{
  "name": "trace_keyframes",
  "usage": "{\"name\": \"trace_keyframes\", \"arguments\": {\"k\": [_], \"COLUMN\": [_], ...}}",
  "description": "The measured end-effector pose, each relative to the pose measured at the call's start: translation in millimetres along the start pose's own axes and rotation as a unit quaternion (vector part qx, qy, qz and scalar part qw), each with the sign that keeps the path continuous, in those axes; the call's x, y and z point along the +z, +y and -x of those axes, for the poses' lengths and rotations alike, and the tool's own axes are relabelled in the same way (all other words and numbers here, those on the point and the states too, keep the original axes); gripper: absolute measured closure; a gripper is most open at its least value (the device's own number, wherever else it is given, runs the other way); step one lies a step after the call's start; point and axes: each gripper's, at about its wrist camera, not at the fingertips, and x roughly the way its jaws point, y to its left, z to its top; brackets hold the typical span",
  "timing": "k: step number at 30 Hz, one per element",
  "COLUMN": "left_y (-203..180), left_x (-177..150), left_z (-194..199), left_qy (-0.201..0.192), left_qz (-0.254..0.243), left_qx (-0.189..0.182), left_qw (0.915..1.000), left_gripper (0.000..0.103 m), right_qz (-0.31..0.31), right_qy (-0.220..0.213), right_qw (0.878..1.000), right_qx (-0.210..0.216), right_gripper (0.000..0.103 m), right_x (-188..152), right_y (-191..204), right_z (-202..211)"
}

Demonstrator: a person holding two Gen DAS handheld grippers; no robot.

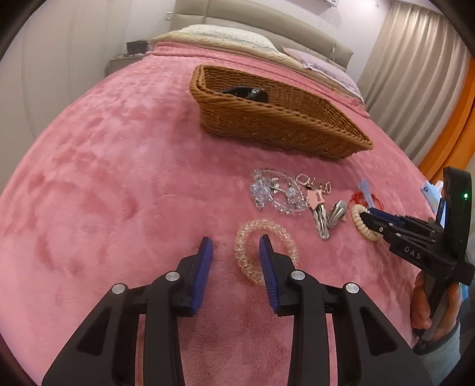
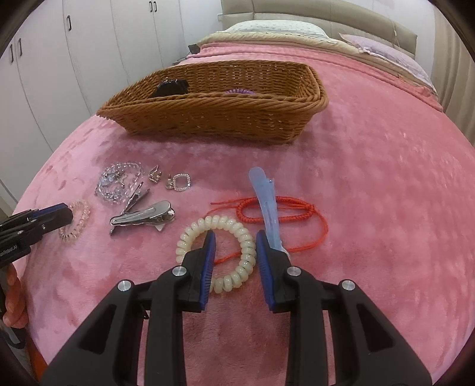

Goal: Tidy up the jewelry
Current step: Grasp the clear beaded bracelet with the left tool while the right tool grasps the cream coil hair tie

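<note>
Jewelry lies on a pink blanket (image 1: pixel 118 178) in front of a wicker basket (image 1: pixel 285 124). My left gripper (image 1: pixel 236 246) is open, its right finger inside a clear spiral hair tie (image 1: pixel 252 228). My right gripper (image 2: pixel 234 240) is open astride the rim of a cream spiral hair tie (image 2: pixel 219 222); it also shows in the left wrist view (image 1: pixel 369 213). A blue clip (image 2: pixel 264 202) lies over a red cord bracelet (image 2: pixel 297 207). Silver clips (image 2: pixel 145 215), a clear bead bracelet (image 2: pixel 118 181) and small earrings (image 2: pixel 178 181) lie to the left.
The basket (image 2: pixel 213 115) holds a black object (image 2: pixel 172 86) and a purple hair tie (image 2: pixel 240 91). Pillows (image 2: pixel 279 28) and a headboard lie beyond. White wardrobes (image 2: pixel 74 59) stand at the left, curtains (image 1: pixel 415 65) at the right.
</note>
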Motion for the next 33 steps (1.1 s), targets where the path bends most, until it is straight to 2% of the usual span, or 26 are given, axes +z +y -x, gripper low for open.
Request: {"name": "trace_keyframes", "arguments": {"k": [2, 3, 4, 6, 8, 10, 12, 20, 23, 28, 33], "left_y": [-2, -3, -5, -9, -13, -15, -16, -30, -37, -47, -49], "left_x": [0, -1, -1, -2, -3, -3, -4, -10, -12, -14, -14], "left_z": [-1, 0, 0, -1, -1, 0, 0, 7, 15, 17, 24], "left_qy": [0.0, -0.001, -0.001, -0.003, -0.006, -0.008, -0.01, -0.032, -0.055, -0.062, -0.077], "left_qz": [-0.006, -0.009, -0.013, -0.022, -0.029, -0.034, -0.04, -0.07, -0.08, -0.1, -0.095], "left_qx": [0.006, 0.009, 0.014, 0.025, 0.034, 0.037, 0.033, 0.039, 0.034, 0.025, 0.014], "left_qw": [1.0, 0.9999, 0.9998, 0.9994, 0.999, 0.9987, 0.9986, 0.9963, 0.9947, 0.9928, 0.9924], "left_gripper": [0.072, 0.072, 0.072, 0.072, 0.078, 0.091, 0.094, 0.095, 0.095, 0.095, 0.095], "right_qz": [0.004, 0.006, 0.006, 0.008, 0.013, 0.02, 0.029, 0.066, 0.071, 0.075, 0.074], "right_qy": [0.0, 0.0, 0.0, -0.002, -0.003, -0.008, -0.014, -0.06, -0.07, -0.085, -0.099], "right_qw": [1.0, 1.0, 1.0, 1.0, 1.0, 1.0, 0.999, 0.995, 0.994, 0.993, 0.991], "right_qx": [-0.001, 0.001, 0.004, 0.008, 0.01, 0.014, 0.017, 0.033, 0.032, 0.042, 0.045], "right_gripper": [0.081, 0.088, 0.091, 0.091, 0.091, 0.092, 0.092, 0.093, 0.093, 0.093, 0.093], "right_x": [0, 0, 0, -1, -2, -3, -4, -10, -10, -12, -12], "right_y": [1, 2, 2, 2, 4, 7, 11, 27, 29, 31, 32], "right_z": [0, 0, 0, 1, 1, 3, 6, 25, 29, 37, 44]}}
